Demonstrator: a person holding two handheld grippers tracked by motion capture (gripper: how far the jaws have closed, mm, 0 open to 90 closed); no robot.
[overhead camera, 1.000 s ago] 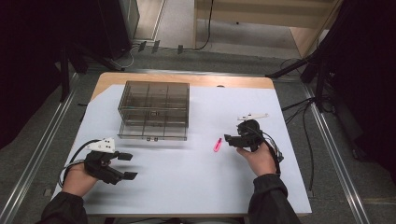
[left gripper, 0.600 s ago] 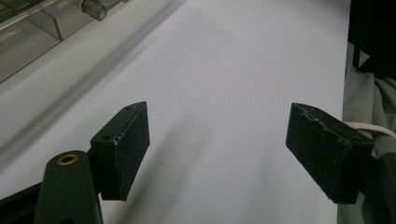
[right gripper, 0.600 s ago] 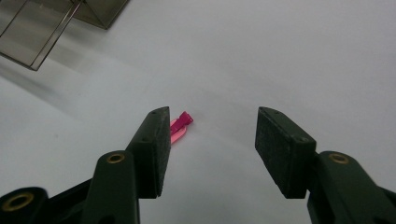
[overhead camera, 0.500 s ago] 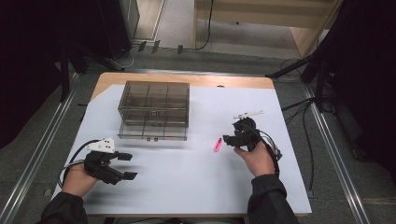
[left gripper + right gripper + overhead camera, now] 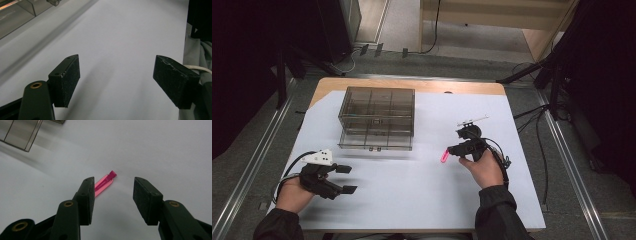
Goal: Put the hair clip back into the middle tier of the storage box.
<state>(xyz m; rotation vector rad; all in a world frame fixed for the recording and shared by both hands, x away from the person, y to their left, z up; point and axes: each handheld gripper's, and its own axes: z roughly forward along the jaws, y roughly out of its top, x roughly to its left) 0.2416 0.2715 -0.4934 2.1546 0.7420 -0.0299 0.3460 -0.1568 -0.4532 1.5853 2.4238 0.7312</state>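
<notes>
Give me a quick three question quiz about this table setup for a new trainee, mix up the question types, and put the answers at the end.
1. True or false: the right gripper is clamped shut on the pink clip.
2. Multiple choice: the clear compartment box sits (A) at the far left part of the white sheet, (B) between the jaws of the left gripper, (C) on the floor.
3. Fill in: the left gripper's jaws are ____ with nothing between them.

Key
1. False: its jaws are open, and the clip lies on the sheet by one jaw.
2. A
3. open
</notes>
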